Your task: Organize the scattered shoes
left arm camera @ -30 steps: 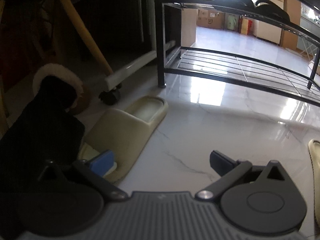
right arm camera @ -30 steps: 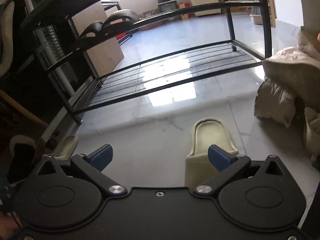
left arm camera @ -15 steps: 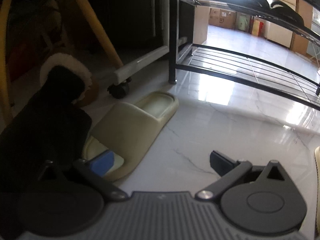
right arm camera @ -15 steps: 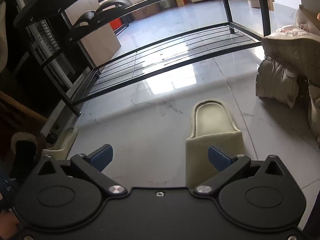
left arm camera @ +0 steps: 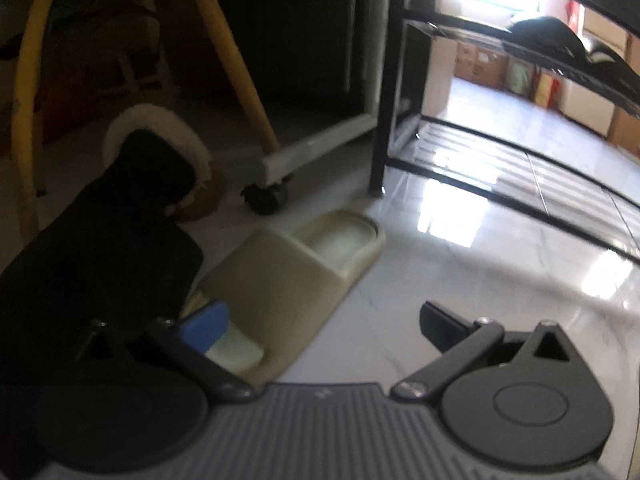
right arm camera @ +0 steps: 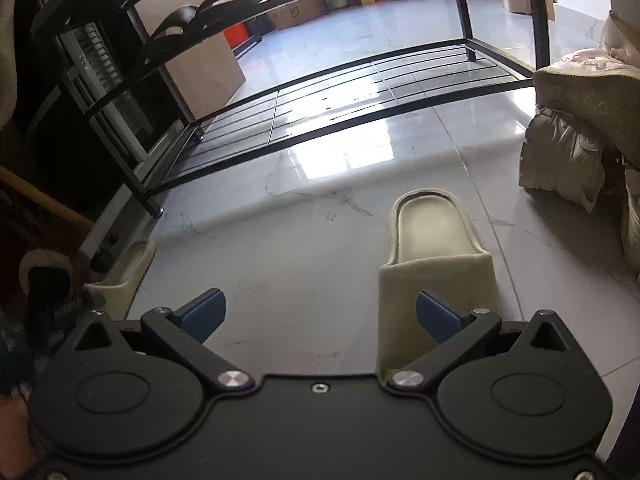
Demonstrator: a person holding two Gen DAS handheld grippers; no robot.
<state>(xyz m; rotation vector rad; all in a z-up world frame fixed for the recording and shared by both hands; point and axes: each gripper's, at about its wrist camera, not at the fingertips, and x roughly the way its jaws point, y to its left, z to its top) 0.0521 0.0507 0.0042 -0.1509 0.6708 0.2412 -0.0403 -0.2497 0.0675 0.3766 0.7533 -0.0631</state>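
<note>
Two beige slippers [right arm camera: 436, 264] [left arm camera: 296, 276], one fur-lined boot [left arm camera: 156, 168], one shoe rack [right arm camera: 360, 84].

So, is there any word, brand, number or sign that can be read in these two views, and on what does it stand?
None can be read.
Cardboard box behind the shoe rack: a dark printed mark, too small and blurred to read.
Beige slipper, second beige slipper, left gripper, right gripper: no text visible.
</note>
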